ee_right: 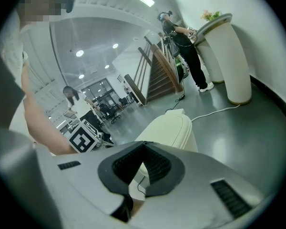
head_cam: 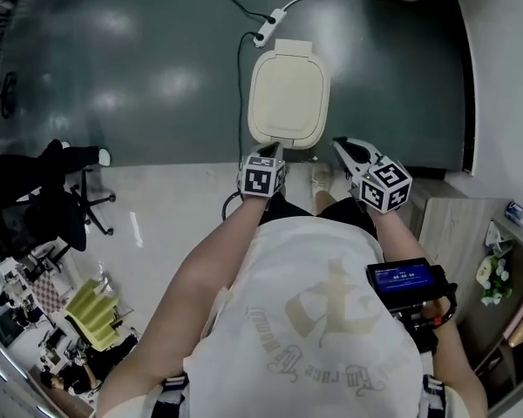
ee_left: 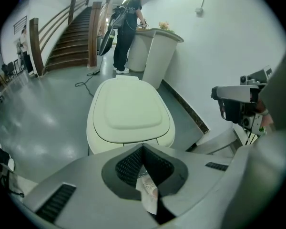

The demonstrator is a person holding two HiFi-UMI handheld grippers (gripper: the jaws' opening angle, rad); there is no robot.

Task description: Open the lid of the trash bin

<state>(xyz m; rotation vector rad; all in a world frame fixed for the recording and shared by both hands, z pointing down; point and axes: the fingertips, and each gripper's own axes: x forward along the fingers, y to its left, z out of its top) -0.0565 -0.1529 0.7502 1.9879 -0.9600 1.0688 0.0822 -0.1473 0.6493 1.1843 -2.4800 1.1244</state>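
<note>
A cream trash bin stands on the grey floor just ahead of me, its flat lid down and closed. In the head view my left gripper points at the bin's near edge, jaws shut with nothing held. My right gripper hovers just right of the bin's near corner, also shut and empty. The left gripper view looks straight down onto the lid past the closed tips of the left gripper. From the right gripper, the bin shows from its side. Neither gripper touches the bin.
A power strip with cable lies on the floor behind the bin. A black office chair stands at left and a wooden cabinet at right. Farther off, a person stands at a white counter beside stairs.
</note>
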